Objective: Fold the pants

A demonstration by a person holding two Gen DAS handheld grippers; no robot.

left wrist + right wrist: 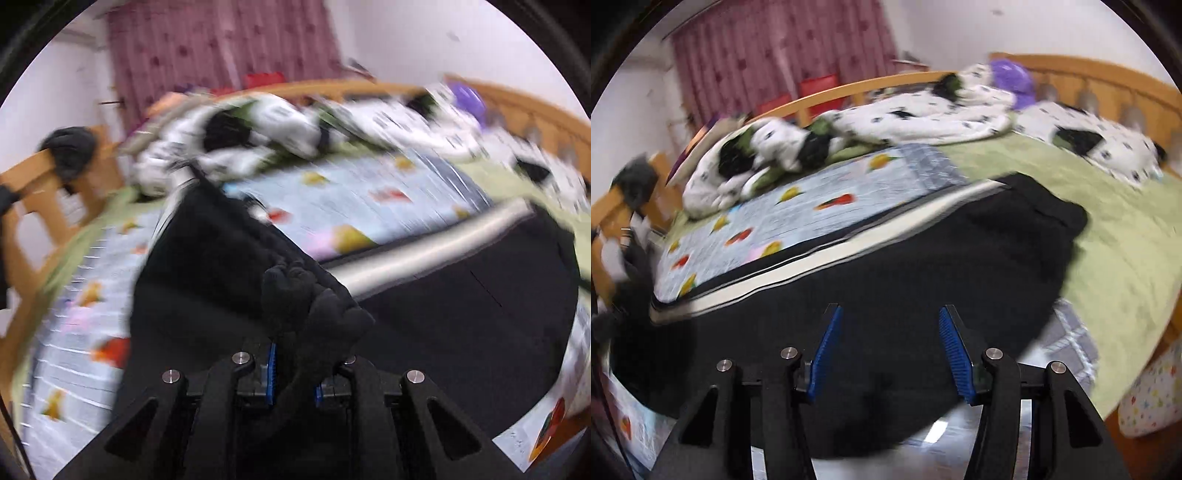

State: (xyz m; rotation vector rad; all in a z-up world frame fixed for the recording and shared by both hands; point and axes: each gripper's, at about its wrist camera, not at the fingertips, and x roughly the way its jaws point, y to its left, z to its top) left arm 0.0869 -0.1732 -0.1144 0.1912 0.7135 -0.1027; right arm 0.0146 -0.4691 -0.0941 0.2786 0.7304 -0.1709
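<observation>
Black pants with a white side stripe (886,266) lie spread on the bed. In the left wrist view my left gripper (293,373) is shut on a bunched fold of the pants (314,306) and holds it lifted, so the cloth drapes up over the fingers; the white stripe (436,247) runs off to the right. In the right wrist view my right gripper (890,347) is open and empty, its blue pads (827,347) apart just above the black cloth near the bed's front edge. Both views are motion-blurred.
The bed has a light blue patterned sheet (812,206) and a green blanket (1108,240). A rumpled white-and-black quilt (905,118) lies along the far side. A wooden bed frame (1108,77) rings the bed. A pink curtain (783,48) hangs behind.
</observation>
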